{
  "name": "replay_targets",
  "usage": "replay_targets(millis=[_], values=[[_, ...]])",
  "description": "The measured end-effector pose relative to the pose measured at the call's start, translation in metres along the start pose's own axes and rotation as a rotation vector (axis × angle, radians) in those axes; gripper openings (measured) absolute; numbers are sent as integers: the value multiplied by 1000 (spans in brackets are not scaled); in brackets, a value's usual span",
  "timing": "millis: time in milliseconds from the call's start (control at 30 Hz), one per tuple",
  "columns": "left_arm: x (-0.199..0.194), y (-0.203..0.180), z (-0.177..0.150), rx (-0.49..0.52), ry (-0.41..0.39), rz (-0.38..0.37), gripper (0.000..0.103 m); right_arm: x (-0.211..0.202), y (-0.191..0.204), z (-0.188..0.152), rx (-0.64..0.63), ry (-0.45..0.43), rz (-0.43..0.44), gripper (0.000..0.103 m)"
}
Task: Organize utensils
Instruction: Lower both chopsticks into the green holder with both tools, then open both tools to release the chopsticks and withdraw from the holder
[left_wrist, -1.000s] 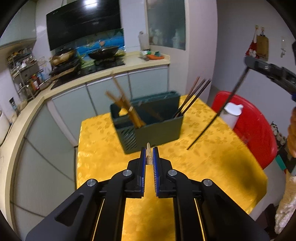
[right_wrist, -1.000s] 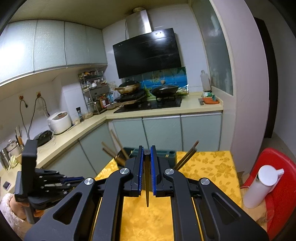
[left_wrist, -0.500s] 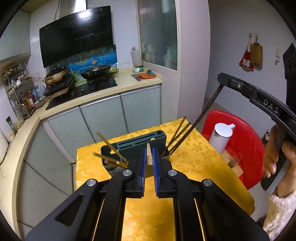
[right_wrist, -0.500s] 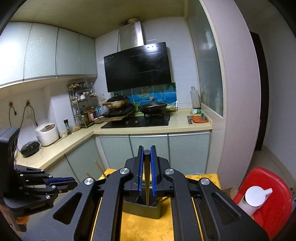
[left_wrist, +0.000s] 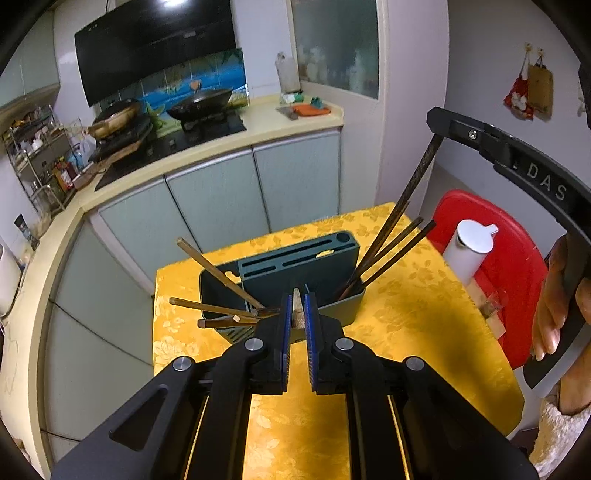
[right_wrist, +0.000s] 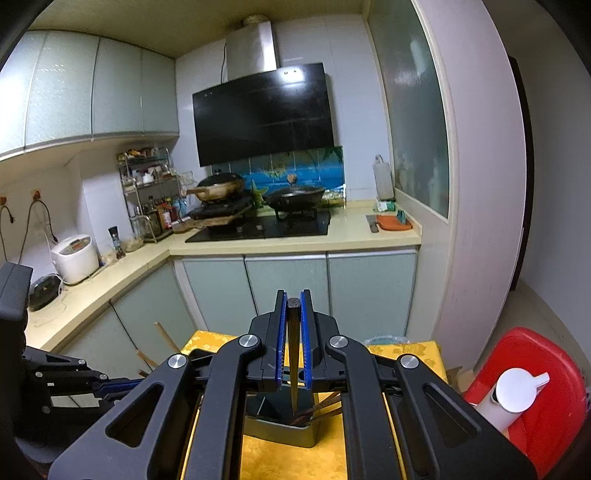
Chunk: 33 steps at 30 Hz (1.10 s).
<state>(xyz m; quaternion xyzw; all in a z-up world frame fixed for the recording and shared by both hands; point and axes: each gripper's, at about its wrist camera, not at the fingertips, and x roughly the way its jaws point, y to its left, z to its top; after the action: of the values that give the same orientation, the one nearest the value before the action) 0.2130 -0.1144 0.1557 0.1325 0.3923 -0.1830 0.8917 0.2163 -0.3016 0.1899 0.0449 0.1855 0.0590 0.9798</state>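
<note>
Legible text: "DAS" in pale capitals on the black arm of the right gripper (left_wrist: 439, 127), left wrist view. Nothing else readable.

Pale green cabinets (right_wrist: 288, 284), black range hood (right_wrist: 262, 114), white walls.

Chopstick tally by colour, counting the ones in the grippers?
Light wooden chopsticks: 4 (3 at the holder's left end, 1 in the left gripper, seemingly a chopstick)
Dark chopsticks: 3 (2 standing at the right end, 1 in the right gripper)
Total: 7
</note>
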Motion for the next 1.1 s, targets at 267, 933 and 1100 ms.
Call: replay_targets(millis=[267,933,1100], values=[[29,6,3,-27,16,41,7,30,4,-19,-6,66,-10,8],[14,32,0,-125,-105,65,72,24,7,-24,10,70,40,43],[3,36,-7,-139,-148,100,84,7,4,-26,20,32,32,60]])
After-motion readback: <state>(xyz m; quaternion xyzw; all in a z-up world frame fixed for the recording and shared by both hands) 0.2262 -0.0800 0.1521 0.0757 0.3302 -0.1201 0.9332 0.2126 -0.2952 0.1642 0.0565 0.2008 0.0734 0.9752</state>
